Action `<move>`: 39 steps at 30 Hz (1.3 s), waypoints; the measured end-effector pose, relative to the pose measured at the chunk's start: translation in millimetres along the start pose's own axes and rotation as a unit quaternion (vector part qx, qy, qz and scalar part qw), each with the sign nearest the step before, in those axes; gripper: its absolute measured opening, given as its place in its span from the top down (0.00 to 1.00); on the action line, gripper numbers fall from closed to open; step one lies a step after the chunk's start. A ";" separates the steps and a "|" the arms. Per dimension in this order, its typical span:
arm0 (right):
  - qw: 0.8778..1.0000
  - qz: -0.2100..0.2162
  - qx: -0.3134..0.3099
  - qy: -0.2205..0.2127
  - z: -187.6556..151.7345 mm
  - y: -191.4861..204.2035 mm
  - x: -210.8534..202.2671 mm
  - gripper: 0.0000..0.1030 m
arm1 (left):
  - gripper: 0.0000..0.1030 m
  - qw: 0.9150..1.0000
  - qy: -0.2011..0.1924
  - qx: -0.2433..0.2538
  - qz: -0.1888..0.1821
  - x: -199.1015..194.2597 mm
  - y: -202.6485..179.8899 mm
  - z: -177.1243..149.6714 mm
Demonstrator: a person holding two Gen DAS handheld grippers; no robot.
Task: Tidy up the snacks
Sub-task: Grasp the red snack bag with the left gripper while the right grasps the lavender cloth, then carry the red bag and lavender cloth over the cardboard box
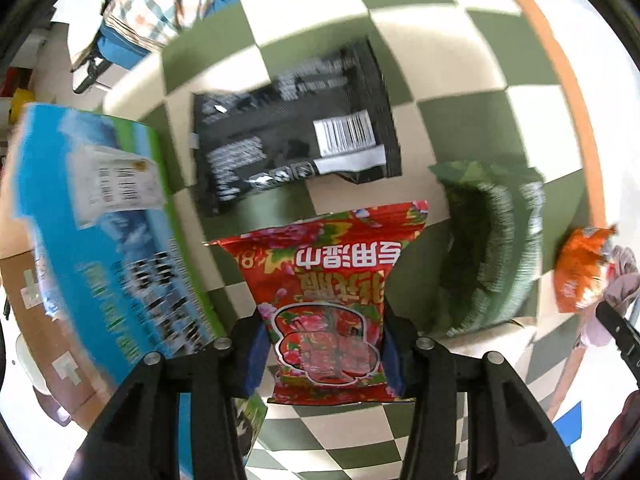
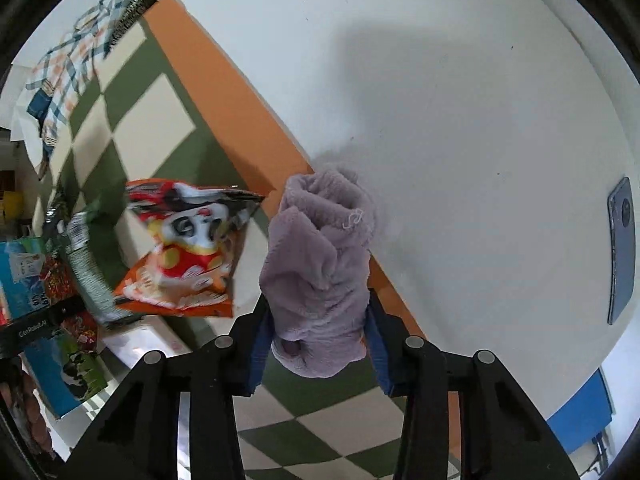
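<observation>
My left gripper [image 1: 324, 344] points down at a green-and-cream checkered cloth [image 1: 448, 64] and is shut on a red floral packet [image 1: 328, 272], its blue pads against the packet's two sides. Past it lies a black packet [image 1: 292, 132] with its barcode side up. A green bag [image 1: 492, 248] sits to the right, then an orange snack bag [image 1: 580, 272]. My right gripper [image 2: 318, 336] is shut on a rolled lilac plush cloth [image 2: 320, 248] at the checkered cloth's orange border [image 2: 240, 112]. The orange snack bag [image 2: 188, 256], with a panda print, lies just left of it.
A tall blue-and-green box [image 1: 104, 232] stands at the left, with a cardboard box [image 1: 40, 320] beside it. A plaid cloth [image 1: 160, 4] lies at the far edge. A white tabletop [image 2: 460, 100] extends right of the orange border, with a phone [image 2: 622, 248] on it.
</observation>
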State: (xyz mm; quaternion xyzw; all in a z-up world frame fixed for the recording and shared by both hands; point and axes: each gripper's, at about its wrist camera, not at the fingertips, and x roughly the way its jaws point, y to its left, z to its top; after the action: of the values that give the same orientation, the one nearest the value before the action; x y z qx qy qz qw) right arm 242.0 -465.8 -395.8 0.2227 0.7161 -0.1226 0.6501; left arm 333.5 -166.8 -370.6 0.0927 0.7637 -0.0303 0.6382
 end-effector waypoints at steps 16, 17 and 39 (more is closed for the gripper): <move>0.972 0.137 -0.182 -0.055 -107.7 183.7 -138.8 0.57 | 0.58 0.980 -0.176 -0.059 -0.076 -159.0 112.3 -125.6; 0.969 0.142 -0.194 -0.054 -113.7 199.8 -143.7 0.57 | 0.58 0.978 -0.184 -0.068 -0.072 -163.1 125.9 -128.2; 0.953 0.081 -0.288 -0.043 -138.0 445.3 -83.1 0.57 | 0.58 0.970 -0.142 -0.188 -0.059 -89.4 347.8 -96.1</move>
State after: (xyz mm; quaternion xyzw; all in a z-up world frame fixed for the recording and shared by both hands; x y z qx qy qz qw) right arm 338.7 -27.1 -245.9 0.0781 0.6717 0.1321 0.7248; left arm 318.0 181.0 -240.2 -0.0795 0.6611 0.0638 0.7433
